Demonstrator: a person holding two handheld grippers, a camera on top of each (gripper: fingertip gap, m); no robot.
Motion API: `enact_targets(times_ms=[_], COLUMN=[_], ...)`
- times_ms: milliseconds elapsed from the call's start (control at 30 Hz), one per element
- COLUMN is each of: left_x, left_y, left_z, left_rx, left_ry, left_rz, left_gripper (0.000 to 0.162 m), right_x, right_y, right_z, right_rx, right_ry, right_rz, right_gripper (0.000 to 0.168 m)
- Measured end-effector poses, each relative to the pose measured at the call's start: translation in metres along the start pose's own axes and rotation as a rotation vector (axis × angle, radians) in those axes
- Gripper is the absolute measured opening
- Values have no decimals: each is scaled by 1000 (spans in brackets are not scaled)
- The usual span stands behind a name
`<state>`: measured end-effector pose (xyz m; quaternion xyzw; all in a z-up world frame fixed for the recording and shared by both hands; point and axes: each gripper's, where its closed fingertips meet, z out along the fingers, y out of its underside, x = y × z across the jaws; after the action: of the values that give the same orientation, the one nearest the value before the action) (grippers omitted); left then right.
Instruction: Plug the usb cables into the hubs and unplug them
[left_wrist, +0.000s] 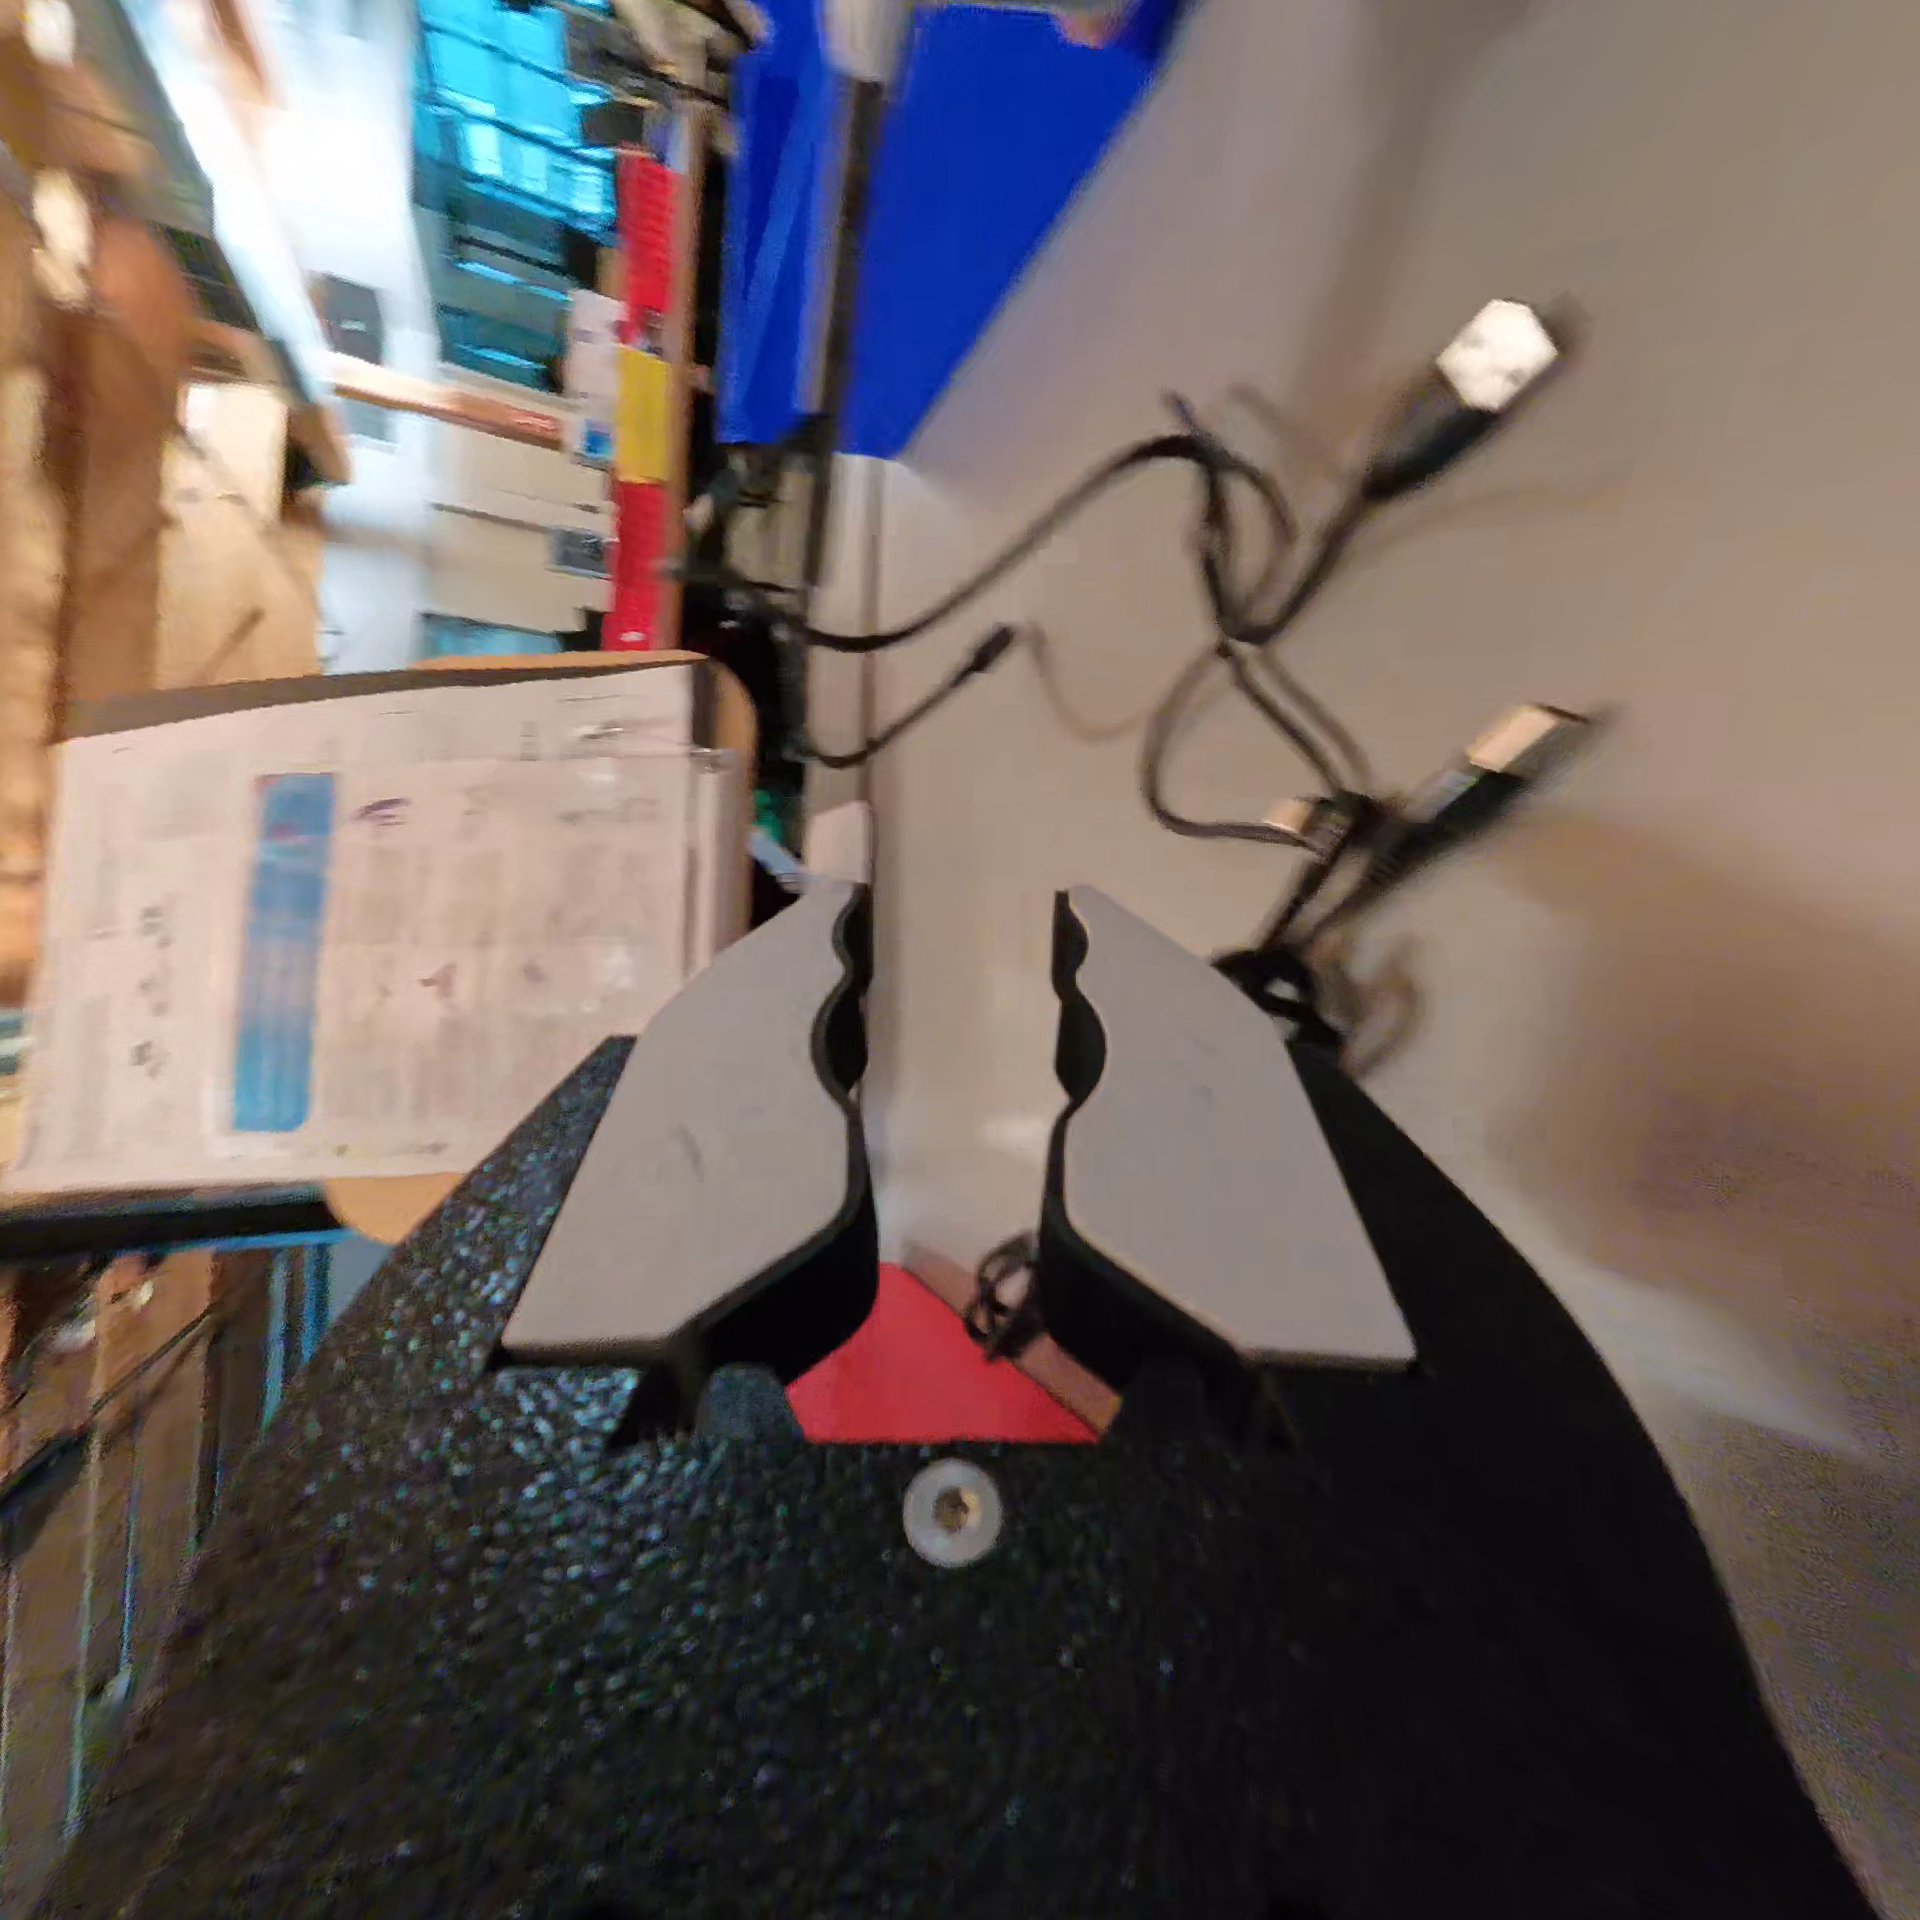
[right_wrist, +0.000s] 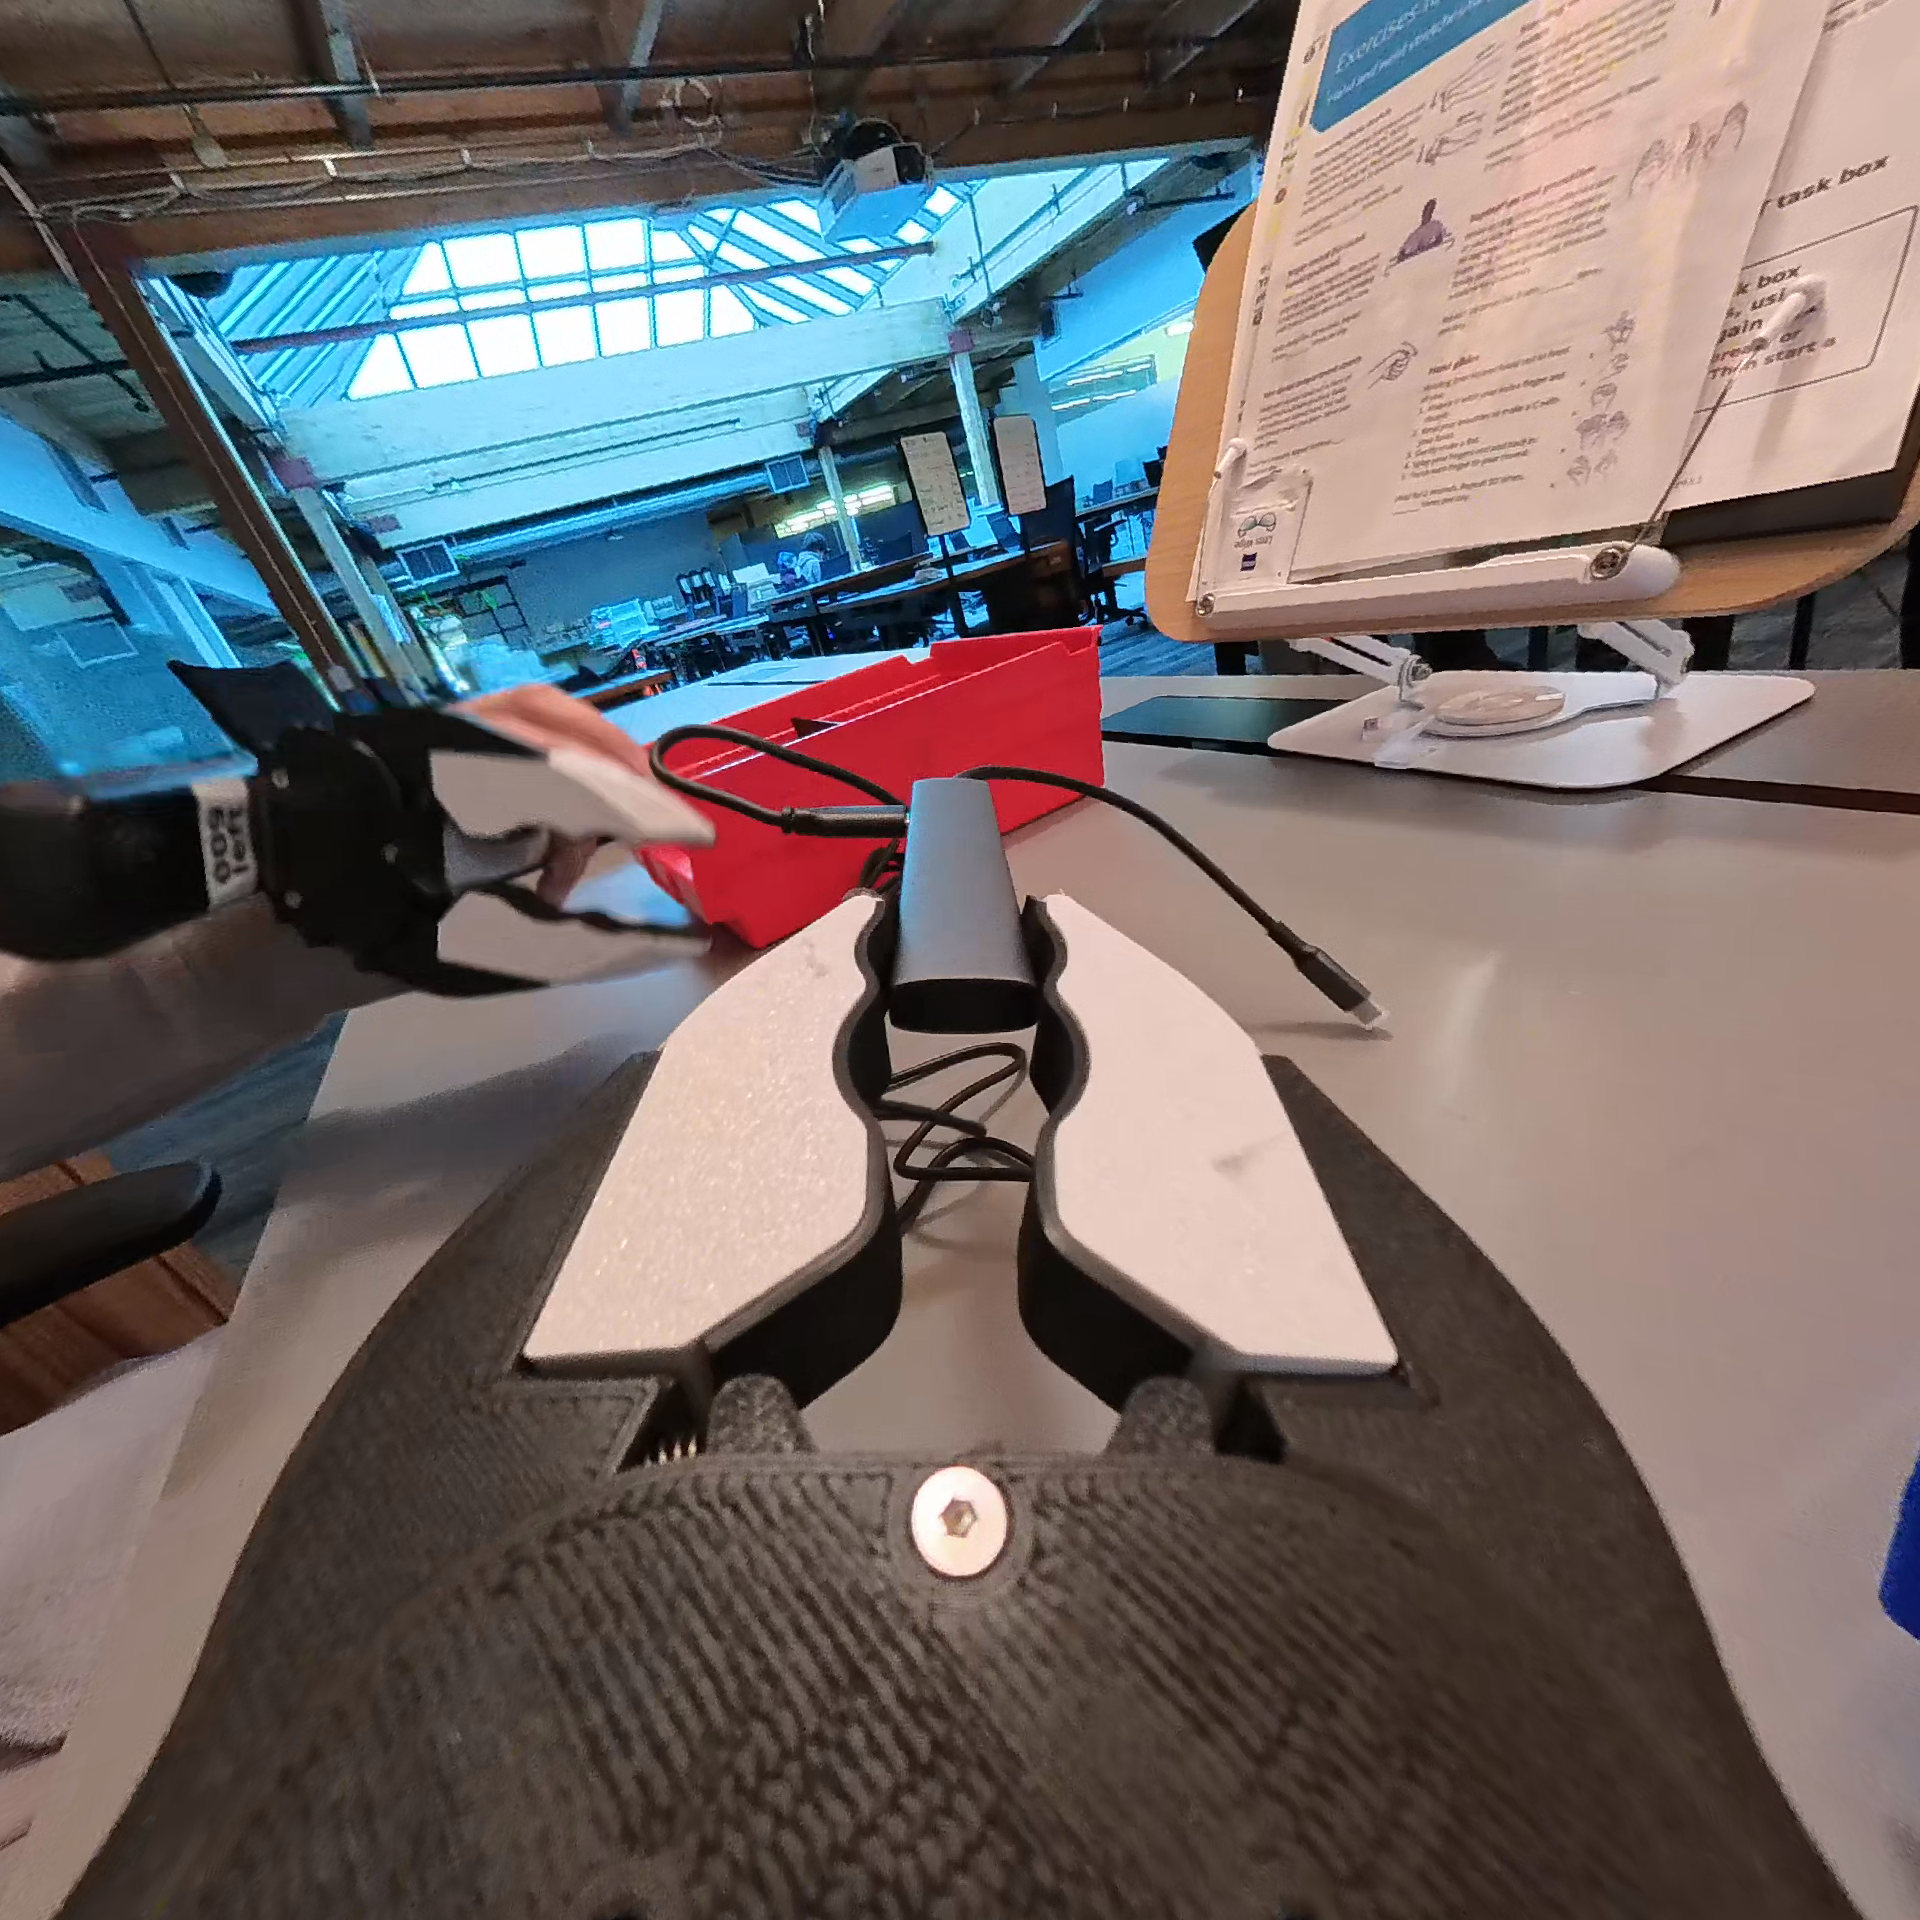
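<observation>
Between the right gripper's (right_wrist: 956, 940) fingertips sits a dark grey hub (right_wrist: 953, 904), pinched by the jaws and raised above the grey worktop (right_wrist: 1558, 1091). Its black cable (right_wrist: 1195, 852) arcs rightward to a loose plug lying on the surface. Behind it stands a red bin (right_wrist: 935, 717), and farther right a document stand (right_wrist: 1538, 707) with printed sheets. The left gripper (left_wrist: 961, 914), jaws spread and holding nothing, is turned sideways near black usb cables (left_wrist: 1247, 623) with silver plugs; that view is blurred.

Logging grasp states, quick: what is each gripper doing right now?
Left gripper: open, empty.
Right gripper: shut on the hub.
</observation>
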<state>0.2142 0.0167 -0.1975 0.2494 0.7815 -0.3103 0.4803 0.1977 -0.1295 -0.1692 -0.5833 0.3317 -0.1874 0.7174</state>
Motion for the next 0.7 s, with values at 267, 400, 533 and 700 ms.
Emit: enact_targets(times_ms=[267, 400, 533, 700], left_x=[51, 66, 68, 71], left_y=[0, 5, 12, 14], left_z=[17, 27, 35, 35], left_rx=[-105, -156, -211, -239], left_ry=[195, 294, 323, 343], left_rz=[299, 451, 526, 510], left_gripper=[18, 25, 26, 11], right_x=[-2, -4, -5, -5], right_y=[2, 3, 3, 3], right_z=[2, 2, 3, 3], right_rx=[-18, -23, -27, -25], right_ry=[-10, -23, -29, -31], right_rz=[-6, -7, -5, -6], right_gripper=[24, 24, 24, 24])
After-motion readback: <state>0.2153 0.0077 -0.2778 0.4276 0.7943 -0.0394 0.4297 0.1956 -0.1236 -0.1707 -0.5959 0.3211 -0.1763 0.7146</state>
